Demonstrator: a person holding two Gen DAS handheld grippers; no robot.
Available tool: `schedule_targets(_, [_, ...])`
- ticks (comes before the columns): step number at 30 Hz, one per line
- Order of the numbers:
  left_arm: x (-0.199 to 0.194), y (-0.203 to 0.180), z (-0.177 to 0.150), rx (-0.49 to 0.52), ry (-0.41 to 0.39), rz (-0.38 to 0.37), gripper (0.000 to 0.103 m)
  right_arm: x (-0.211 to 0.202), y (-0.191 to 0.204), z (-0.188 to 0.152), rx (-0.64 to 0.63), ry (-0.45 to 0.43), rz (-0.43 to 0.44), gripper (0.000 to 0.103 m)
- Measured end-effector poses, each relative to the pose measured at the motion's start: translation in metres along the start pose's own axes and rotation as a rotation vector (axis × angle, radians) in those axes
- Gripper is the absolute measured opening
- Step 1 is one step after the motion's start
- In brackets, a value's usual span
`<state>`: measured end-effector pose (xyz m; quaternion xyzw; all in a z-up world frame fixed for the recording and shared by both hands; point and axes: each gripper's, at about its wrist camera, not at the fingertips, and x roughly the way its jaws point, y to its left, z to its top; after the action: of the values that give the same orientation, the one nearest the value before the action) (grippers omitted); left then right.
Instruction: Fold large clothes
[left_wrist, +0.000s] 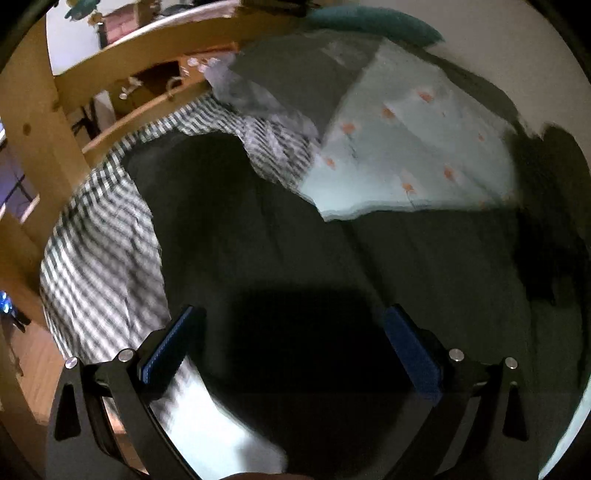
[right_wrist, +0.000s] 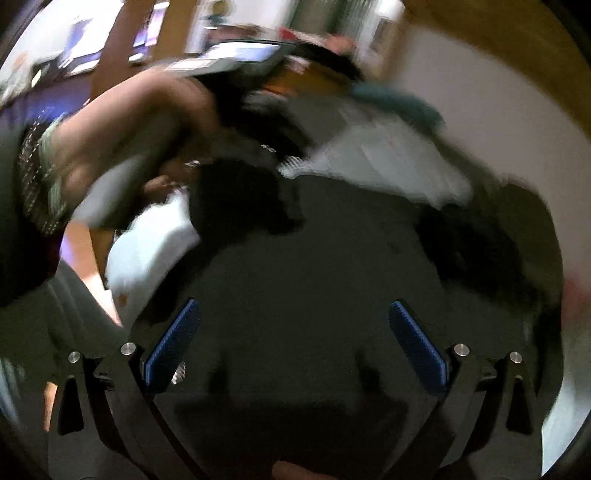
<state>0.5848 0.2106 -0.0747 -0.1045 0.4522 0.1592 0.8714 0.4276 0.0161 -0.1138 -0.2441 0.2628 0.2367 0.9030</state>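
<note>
A large dark garment (left_wrist: 295, 236) lies spread flat over a bed and fills the middle of the left wrist view. My left gripper (left_wrist: 291, 314) hovers open just above its near part, with nothing between the blue pads (left_wrist: 168, 345). The same dark garment (right_wrist: 314, 273) shows in the blurred right wrist view. Over it my right gripper (right_wrist: 293, 308) is open and holds nothing. A person's forearm (right_wrist: 129, 122) reaches across the upper left of that view toward the far edge of the cloth.
A black-and-white checked cloth (left_wrist: 99, 236) lies at the left of the garment. A pale green sheet with orange marks (left_wrist: 410, 147) lies beyond it. A wooden bed frame (left_wrist: 40, 122) rises at the left. A white wall (left_wrist: 498, 40) stands behind.
</note>
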Motion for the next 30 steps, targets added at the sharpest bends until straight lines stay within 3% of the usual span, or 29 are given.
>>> schedule_targets(6, [0.041,0.057,0.045,-0.137,0.015,0.078,0.099,0.075,0.044,0.046,-0.063,-0.059,0.142,0.1])
schedule_targets(8, [0.049,0.071,0.053,-0.144,-0.007,0.088,0.099,0.095,0.056,0.056,-0.085,-0.061,0.156,0.1])
schedule_targets(10, [0.05,0.079,0.058,-0.164,-0.024,0.082,0.099,0.121,0.063,0.064,-0.111,-0.014,0.105,0.098])
schedule_targets(12, [0.051,0.079,0.06,-0.177,-0.049,0.046,0.099,0.145,0.066,0.072,-0.11,0.05,0.108,0.082])
schedule_targets(13, [0.051,0.077,0.061,-0.156,-0.063,0.031,0.099,0.158,0.064,0.074,-0.098,0.103,0.097,0.069])
schedule_targets(14, [0.055,0.073,0.061,-0.108,-0.07,0.014,0.099,0.164,0.059,0.074,-0.068,0.132,0.114,0.064])
schedule_targets(15, [0.057,0.073,0.061,-0.101,-0.061,0.022,0.099,0.163,0.052,0.073,-0.03,0.136,0.159,0.057])
schedule_targets(17, [0.062,0.072,0.06,-0.11,-0.04,0.005,0.099,0.156,0.043,0.071,-0.006,0.122,0.158,0.025])
schedule_targets(18, [0.065,0.073,0.06,-0.126,-0.028,-0.017,0.099,0.148,0.03,0.069,0.041,0.108,0.183,0.02])
schedule_targets(20, [0.071,0.076,0.06,-0.181,-0.001,-0.111,0.099,0.136,0.004,0.068,0.158,0.087,0.231,0.01])
schedule_targets(23, [0.079,0.085,0.054,-0.268,0.072,-0.282,0.098,0.12,-0.032,0.064,0.288,0.053,0.253,0.008])
schedule_targets(26, [0.083,0.096,0.031,-0.392,0.135,-0.459,0.098,0.098,-0.051,0.049,0.334,0.037,0.238,0.008])
schedule_targets(28, [0.083,0.102,0.015,-0.469,0.123,-0.599,0.098,0.092,-0.063,0.039,0.376,0.023,0.241,0.008])
schedule_targets(30, [0.088,0.101,0.008,-0.524,0.126,-0.689,0.098,0.082,-0.069,0.027,0.396,-0.003,0.257,0.008])
